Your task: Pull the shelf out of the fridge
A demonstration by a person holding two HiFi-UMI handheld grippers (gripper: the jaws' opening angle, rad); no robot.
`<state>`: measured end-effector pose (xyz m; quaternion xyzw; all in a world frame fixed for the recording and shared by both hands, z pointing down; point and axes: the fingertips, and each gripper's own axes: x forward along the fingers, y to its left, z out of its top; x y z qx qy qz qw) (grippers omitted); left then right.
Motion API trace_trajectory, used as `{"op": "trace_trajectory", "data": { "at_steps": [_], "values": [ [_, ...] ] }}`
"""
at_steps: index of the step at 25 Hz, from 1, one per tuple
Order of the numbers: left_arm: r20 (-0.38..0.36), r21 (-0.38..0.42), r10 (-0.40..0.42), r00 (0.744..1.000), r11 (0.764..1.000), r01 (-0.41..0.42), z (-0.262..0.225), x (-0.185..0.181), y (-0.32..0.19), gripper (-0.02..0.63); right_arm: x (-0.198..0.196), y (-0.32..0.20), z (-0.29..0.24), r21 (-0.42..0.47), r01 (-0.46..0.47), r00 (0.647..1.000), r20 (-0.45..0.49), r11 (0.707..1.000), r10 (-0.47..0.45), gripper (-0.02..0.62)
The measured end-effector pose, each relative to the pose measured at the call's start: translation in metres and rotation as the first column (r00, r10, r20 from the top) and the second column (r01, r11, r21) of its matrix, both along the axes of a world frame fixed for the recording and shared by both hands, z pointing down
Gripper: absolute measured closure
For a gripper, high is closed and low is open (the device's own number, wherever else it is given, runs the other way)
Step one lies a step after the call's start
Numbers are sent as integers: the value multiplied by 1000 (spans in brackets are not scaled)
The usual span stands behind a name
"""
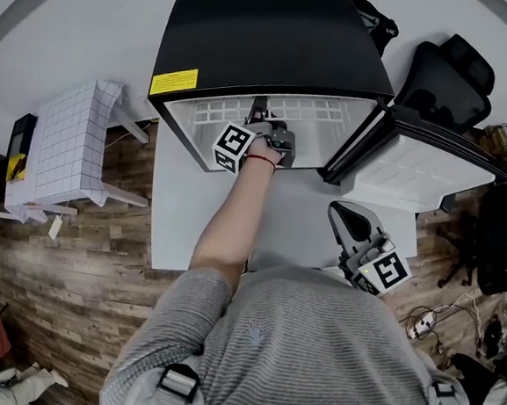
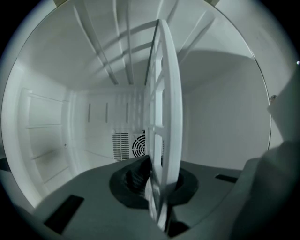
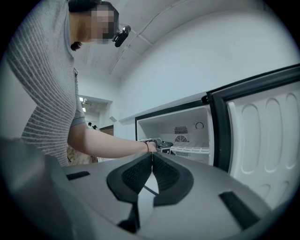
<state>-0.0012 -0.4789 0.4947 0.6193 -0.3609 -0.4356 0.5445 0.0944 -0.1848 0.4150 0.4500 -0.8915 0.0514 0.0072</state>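
Shelf (image 1: 316, 109) inside fridge (image 1: 265, 37), open door (image 1: 423, 172) to its right, chair (image 1: 448, 83) seemingly behind the door.

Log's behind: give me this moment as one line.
left gripper: shut on shelf, inside fridge | right gripper: shut, empty, outside | door: open | shelf: not yet out
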Motion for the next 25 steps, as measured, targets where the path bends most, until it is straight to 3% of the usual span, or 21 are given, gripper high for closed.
{"op": "trace_trajectory", "data": {
  "at_steps": [25],
  "values": [
    [-4,-43,10,1000,999,-11,2,-2,14,580,-4,16,-4,9,-13,1000,-8,1000,13,581]
  ]
}}
